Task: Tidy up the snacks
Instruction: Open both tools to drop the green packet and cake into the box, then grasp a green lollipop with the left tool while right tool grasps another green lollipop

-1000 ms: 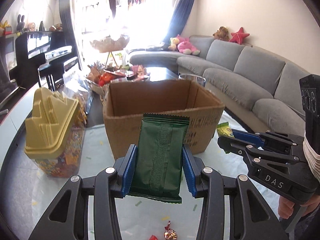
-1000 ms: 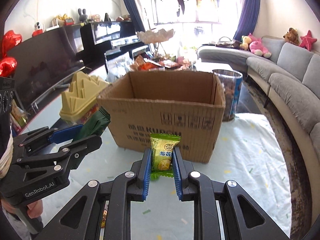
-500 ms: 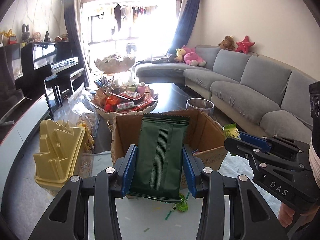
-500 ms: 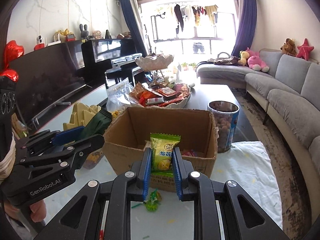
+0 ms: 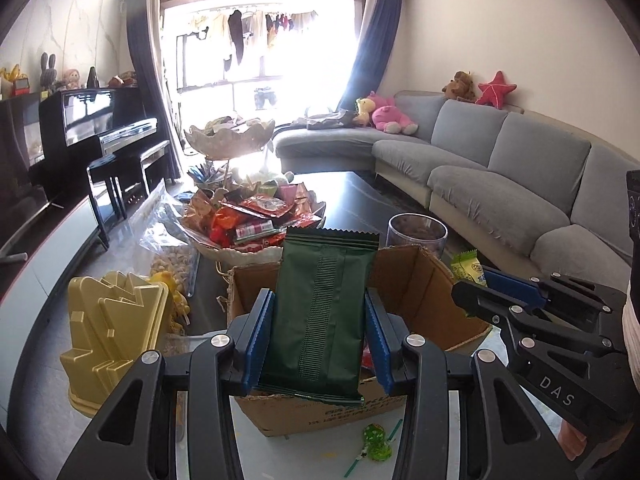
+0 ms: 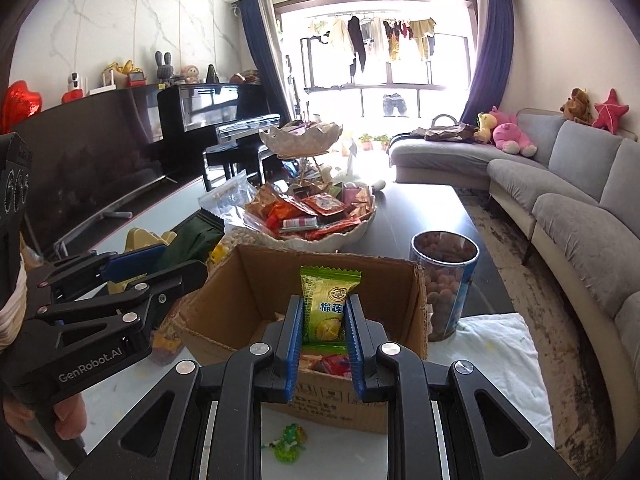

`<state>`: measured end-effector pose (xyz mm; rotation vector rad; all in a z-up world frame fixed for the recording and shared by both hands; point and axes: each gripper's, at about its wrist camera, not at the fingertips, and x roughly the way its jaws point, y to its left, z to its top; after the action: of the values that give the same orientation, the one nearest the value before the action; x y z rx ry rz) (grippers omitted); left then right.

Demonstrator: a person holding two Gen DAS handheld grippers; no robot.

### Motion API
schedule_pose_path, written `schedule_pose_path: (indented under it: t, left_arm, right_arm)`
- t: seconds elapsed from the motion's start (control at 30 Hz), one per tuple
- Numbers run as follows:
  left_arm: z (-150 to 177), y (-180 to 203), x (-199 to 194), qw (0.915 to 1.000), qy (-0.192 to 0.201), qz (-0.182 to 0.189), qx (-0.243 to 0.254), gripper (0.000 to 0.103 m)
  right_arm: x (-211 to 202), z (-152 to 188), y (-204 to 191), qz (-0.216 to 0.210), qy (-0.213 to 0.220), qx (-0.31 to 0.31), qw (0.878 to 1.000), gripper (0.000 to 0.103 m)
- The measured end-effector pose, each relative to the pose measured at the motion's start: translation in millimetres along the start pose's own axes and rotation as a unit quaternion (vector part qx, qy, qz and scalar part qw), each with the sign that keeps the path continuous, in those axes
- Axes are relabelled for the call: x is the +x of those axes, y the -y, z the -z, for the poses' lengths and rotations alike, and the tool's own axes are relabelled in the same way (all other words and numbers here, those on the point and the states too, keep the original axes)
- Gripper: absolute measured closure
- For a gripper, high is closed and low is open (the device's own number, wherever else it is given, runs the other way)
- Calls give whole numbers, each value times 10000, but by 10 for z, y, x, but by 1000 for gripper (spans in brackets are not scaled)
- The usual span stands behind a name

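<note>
Both grippers risen above cardboard box (image 5: 416,292), left gripper (image 5: 318,340) fingers clamping dark green packet (image 5: 320,312), right gripper (image 6: 322,344) fingers clamping yellow-green snack (image 6: 328,304), over open box.

Cardboard box (image 6: 320,280) as landmark: snack bowl (image 6: 316,216) behind it; tall jar (image 6: 446,280) behind-right, just beside; ridged-lid container (image 5: 116,332) left; lollipop (image 6: 290,442) in front, on tablecloth (image 6: 500,360); sofa (image 6: 568,184) far right.

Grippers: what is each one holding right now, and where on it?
Left gripper clamps the dark green packet by its long side edges; right gripper pinches the small yellow-green packet across its lower sides.
</note>
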<state>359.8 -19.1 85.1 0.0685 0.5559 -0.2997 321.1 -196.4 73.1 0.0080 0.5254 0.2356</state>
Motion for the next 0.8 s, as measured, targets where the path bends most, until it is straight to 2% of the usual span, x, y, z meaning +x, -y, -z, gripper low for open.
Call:
schedule_pose_path:
  t: [0.2,0.27,0.3,0.33,0.37,0.5,0.8]
  left_arm:
    - [-92,-38,290,9999,-159,-2,-26,59]
    - [-107,-41,332,9997,-171,-152,20,48]
    - [-112,-51,330,9998,-124,-176,8,38]
    - [-99,-72,303,9998,-60,-171,-6,33]
    - [-80,-76,274,9998,-23,-175,7,33]
    - [34,-67,194,9995,-16,-246,173,33]
    - [371,-23,-62,9982,-41,-187,563,33]
  right_arm:
    - [201,-117,45,64,-16,12,10000,81]
    - [258,-139,83,102,-14,91,9999,80]
    - [286,-149,107,95,-45,151,9998,71]
    - [294,-141,128,114,-52,231,9997,64]
    - [290,-123,151,148,-34,306,9994,58]
    - [229,2,120,268,-28,213,9994,58]
    - [70,366,-47,232,-244,56,9994,58]
